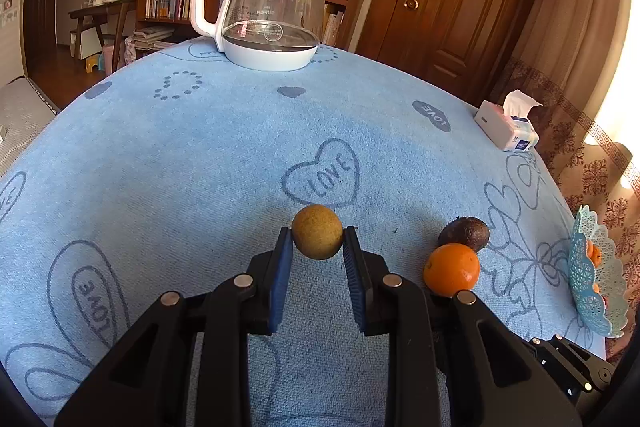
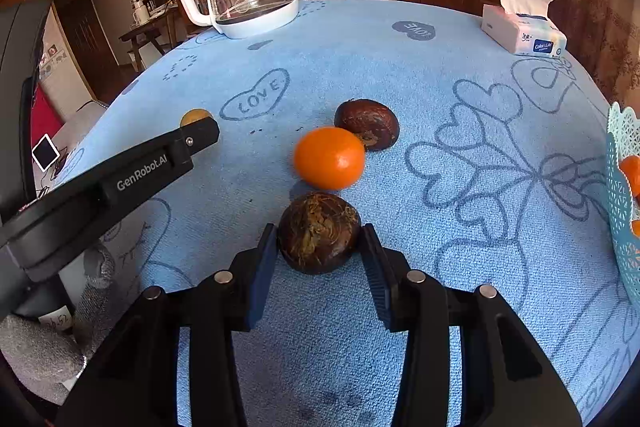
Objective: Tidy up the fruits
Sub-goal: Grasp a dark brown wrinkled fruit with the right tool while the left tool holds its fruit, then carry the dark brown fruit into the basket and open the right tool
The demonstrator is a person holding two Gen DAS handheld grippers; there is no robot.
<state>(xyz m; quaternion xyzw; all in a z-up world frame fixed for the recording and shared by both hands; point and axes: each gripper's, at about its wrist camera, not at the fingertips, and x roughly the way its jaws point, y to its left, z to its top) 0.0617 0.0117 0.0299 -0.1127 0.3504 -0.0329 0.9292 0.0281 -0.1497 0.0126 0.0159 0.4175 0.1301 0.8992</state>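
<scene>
— What are your left tongs doing?

— I'm holding them clamped on a small tan-green round fruit; both blue pads are pressing its sides, and it's sitting at the very tips, over the blue cloth on the surface.

— And the right tongs?

— I'm seeing a dark brown, rough-skinned fruit between the pads. The left pad is touching it and the right one is at its edge, so I'm reading that as a grip. Whether it's resting on the cloth or is lifted off it, I cannot tell.

— Where are the other fruits lying?

— An orange is sitting just beyond the brown fruit, and a second dark brown fruit is touching the orange on its far right side. From the left wrist, that pair is showing to the right of my left tongs.

— The basket?

— A pale blue lattice basket is standing at the right edge of the surface, with orange fruit showing inside.

— Anything else on the surface?

— A glass kettle with a white handle is standing at the far side, and a tissue pack at the far right.
</scene>
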